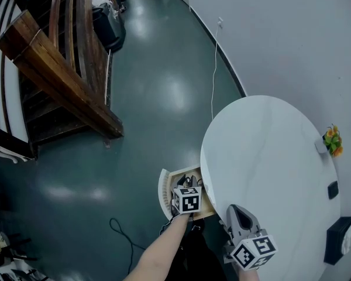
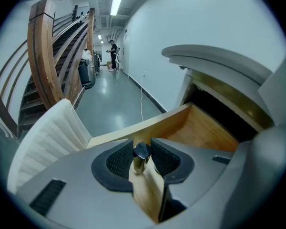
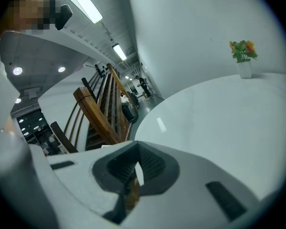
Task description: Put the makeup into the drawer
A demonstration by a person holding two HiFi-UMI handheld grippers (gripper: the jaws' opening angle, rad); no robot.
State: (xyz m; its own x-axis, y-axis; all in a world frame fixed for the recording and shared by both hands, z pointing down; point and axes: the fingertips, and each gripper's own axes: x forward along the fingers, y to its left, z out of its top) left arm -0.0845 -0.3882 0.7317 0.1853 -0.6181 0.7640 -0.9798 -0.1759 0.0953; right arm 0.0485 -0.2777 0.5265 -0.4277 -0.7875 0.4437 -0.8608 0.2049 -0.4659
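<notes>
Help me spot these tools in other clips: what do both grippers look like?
The left gripper and right gripper are grey plastic shells, with black ribbed pads in dark rounded recesses. Each carries a white cube of black square markers. The left forearm is unsleeved.

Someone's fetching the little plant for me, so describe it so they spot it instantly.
Start at the round white table by the white wall. On its wall-side edge stands a small white pot of orange and yellow flowers. It is the only colourful thing there: the small object and larger object along that edge are black.
</notes>
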